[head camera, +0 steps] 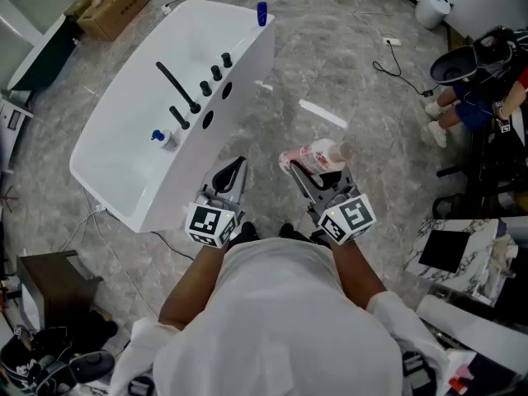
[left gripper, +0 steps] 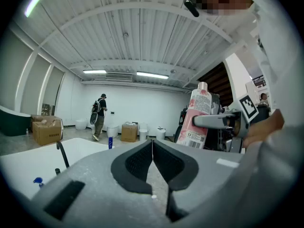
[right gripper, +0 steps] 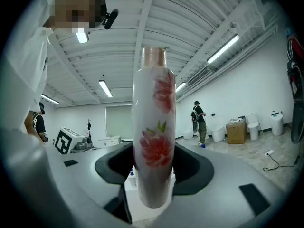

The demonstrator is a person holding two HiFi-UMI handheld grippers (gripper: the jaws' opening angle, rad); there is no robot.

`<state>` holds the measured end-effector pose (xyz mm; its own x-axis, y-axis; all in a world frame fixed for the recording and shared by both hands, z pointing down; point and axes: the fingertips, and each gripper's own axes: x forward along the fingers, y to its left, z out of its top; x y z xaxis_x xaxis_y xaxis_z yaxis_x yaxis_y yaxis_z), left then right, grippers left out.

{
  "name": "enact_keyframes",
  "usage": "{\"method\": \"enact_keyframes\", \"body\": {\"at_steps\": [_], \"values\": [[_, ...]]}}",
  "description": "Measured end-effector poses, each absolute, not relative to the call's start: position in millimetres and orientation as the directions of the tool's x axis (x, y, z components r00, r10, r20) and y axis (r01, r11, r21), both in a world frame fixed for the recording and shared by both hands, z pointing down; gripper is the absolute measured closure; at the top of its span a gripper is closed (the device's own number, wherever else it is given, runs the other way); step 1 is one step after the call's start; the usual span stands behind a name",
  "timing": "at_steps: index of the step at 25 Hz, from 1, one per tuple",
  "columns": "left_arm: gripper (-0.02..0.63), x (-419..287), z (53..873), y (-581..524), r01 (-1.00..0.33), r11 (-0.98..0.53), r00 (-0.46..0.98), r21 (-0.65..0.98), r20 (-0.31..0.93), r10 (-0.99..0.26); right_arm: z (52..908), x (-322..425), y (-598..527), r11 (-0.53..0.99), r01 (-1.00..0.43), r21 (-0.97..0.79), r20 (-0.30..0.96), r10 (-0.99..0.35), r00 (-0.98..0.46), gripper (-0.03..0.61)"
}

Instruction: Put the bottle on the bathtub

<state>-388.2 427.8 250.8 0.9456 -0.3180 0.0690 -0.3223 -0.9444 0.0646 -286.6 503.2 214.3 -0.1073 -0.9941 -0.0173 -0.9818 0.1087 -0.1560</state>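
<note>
My right gripper (head camera: 307,172) is shut on a white bottle (head camera: 318,155) with pink flowers and a pinkish cap, held out over the floor to the right of the bathtub. In the right gripper view the bottle (right gripper: 153,151) stands between the jaws and fills the middle. The white bathtub (head camera: 132,106) lies at the left, with black taps on its near rim. My left gripper (head camera: 231,174) is shut and holds nothing, close to the tub's near corner. From the left gripper view the jaws (left gripper: 152,167) meet, and the bottle (left gripper: 198,115) shows at the right.
A small blue bottle (head camera: 261,13) stands on the tub's far end and a blue-capped item (head camera: 158,137) lies inside it. Cardboard box (head camera: 111,2) at the far left, a cable with plug (head camera: 391,49) on the stone floor, a black chair (head camera: 470,64) at right. A person (left gripper: 98,115) stands far off.
</note>
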Motion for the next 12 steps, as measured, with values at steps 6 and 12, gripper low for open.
{"method": "enact_keyframes", "body": {"at_steps": [6,12], "values": [[0.597,-388.2,252.2,428.3,-0.319,-0.945,0.946,0.069,0.081,-0.314,209.1,-286.9,503.8,0.128,-0.981,-0.146,-0.013,-0.992,-0.128,0.356],[0.597,-387.3,252.0,430.5,-0.315,-0.947,0.947,0.070,0.090,-0.308,203.9,-276.4,510.4,0.137,-0.981,-0.140,-0.017,-0.991,-0.136,0.356]]}}
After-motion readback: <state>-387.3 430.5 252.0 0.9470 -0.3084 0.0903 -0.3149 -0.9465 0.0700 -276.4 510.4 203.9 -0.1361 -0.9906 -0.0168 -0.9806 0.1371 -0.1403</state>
